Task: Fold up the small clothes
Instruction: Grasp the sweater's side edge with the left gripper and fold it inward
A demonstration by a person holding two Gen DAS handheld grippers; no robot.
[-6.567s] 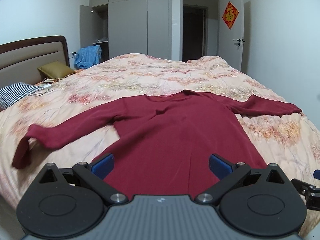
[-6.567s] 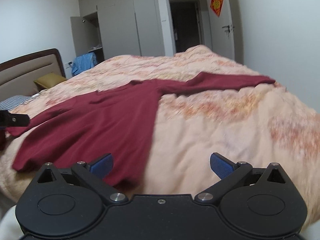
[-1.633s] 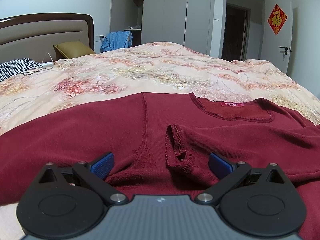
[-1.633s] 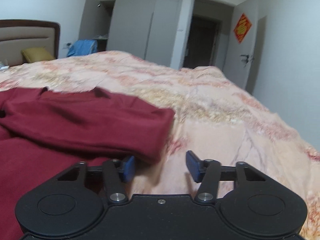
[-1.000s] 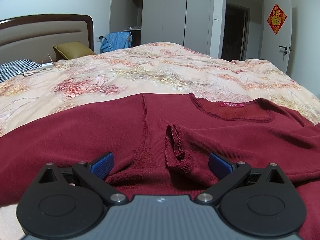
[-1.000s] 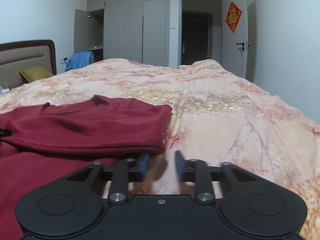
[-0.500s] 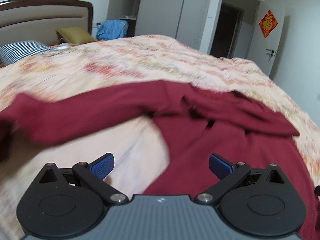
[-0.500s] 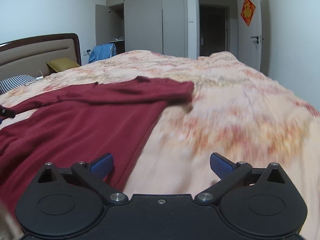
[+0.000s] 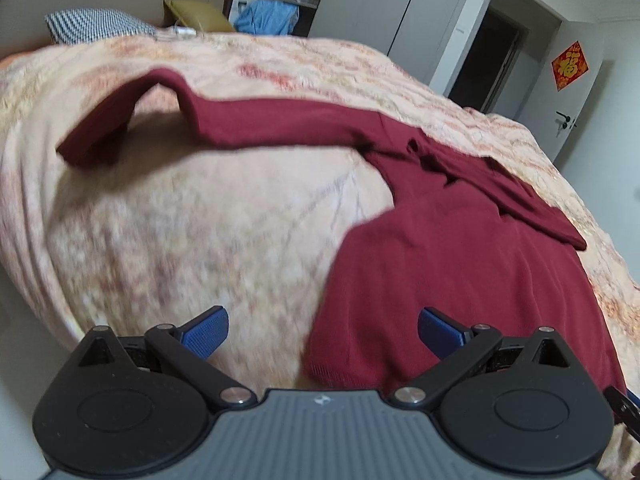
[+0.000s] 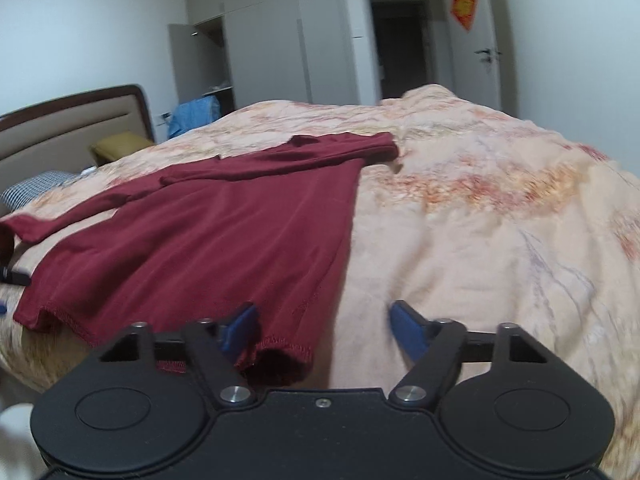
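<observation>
A dark red long-sleeved sweater [image 9: 460, 264] lies flat on the floral quilt [image 9: 180, 220]. One sleeve is folded across its chest. The other sleeve [image 9: 248, 122] stretches out to the left, its cuff raised in a hump. My left gripper [image 9: 324, 330] is open at the near hem, and the hem's left corner lies between its fingers without touching them. In the right wrist view the sweater [image 10: 224, 240] runs away from me. My right gripper [image 10: 324, 330] is closing over the hem's right corner [image 10: 280, 354], and its pads stand clear of the cloth.
The bed's near edge drops off at the left [image 9: 24, 280]. A checked pillow [image 9: 92, 26], an olive cushion [image 9: 196, 14] and a blue garment [image 9: 268, 16] sit by the headboard. Wardrobes and an open doorway [image 10: 400, 48] lie beyond the bed.
Both grippers have drawn back from the collar and folded sleeve to the near hem. The right jaws went from narrow to wide and are now narrower again. The left stayed open.
</observation>
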